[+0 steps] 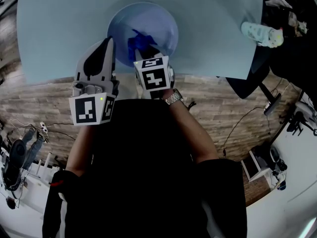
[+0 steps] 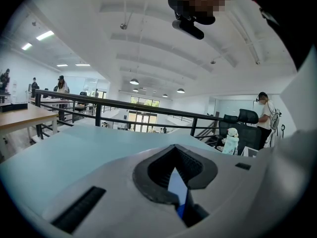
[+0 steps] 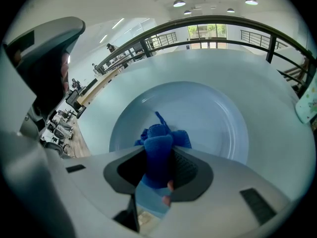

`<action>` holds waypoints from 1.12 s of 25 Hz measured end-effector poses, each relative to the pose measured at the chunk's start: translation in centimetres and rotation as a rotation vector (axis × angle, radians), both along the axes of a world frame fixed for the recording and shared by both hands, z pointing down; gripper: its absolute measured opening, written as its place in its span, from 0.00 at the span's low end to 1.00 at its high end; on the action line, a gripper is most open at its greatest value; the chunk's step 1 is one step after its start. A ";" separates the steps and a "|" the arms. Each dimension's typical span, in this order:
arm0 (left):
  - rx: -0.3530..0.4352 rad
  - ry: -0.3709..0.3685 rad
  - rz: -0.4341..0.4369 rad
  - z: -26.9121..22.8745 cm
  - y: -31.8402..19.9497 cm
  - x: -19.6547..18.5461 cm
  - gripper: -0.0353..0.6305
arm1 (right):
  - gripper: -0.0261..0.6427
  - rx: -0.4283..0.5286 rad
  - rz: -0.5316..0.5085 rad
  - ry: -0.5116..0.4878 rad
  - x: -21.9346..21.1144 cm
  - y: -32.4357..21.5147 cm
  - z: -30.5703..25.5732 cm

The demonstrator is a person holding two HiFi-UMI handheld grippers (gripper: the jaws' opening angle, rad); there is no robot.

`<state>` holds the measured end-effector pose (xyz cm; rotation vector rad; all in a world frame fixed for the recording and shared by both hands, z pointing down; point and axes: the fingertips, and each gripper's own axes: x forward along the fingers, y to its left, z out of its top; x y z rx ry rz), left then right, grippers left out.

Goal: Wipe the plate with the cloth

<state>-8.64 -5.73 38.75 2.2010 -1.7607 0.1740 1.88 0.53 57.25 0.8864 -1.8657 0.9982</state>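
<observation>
Head view: the left gripper [image 1: 110, 41] lies with its tips at the near-left rim of the plate [image 1: 163, 21], which sits on the pale blue table [image 1: 59, 29]. The right gripper [image 1: 148, 53] is just beside the left one, on its right, with its marker cube [image 1: 154, 76] facing up. Right ahead of its tips is the blue cloth [image 1: 140, 39], lying inside the plate's bowl. A wristwatch [image 1: 174, 98] shows just behind the cube. Well off to the right gripper's right, at the table's edge, lies a white soft toy [image 1: 261, 33].

Left gripper view: the left gripper [image 2: 175, 170] has its jaws drawn close on a thin pale sliver that looks like the plate [image 2: 178, 187] rim seen edge-on, so it appears clenched on the plate. The table [image 2: 89, 148] spreads ahead of the jaws, with a dark railing [image 2: 124, 105] beyond it. The soft toy [image 2: 230, 140] stands ahead and to the right. Farther right, a person [image 2: 265, 114] stands by a chair.

Right gripper view: the right gripper [image 3: 159, 158] is clamped on the cloth [image 3: 159, 145], a thick blue fold standing between its jaws and bunching out in front of them. The cloth's front end lies in the plate [image 3: 218, 128], near the rim closest to the gripper. The plate lies flat on the table [image 3: 237, 71], directly ahead of the jaws. To the gripper's left, close by, rises the left gripper [image 3: 49, 58]. The soft toy [image 3: 308, 105] shows at the far right edge.
</observation>
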 end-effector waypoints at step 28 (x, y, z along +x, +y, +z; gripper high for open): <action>0.030 0.015 0.000 -0.8 -2.4 3.7 0.06 | 0.22 0.030 0.023 0.005 4.6 -3.2 -2.0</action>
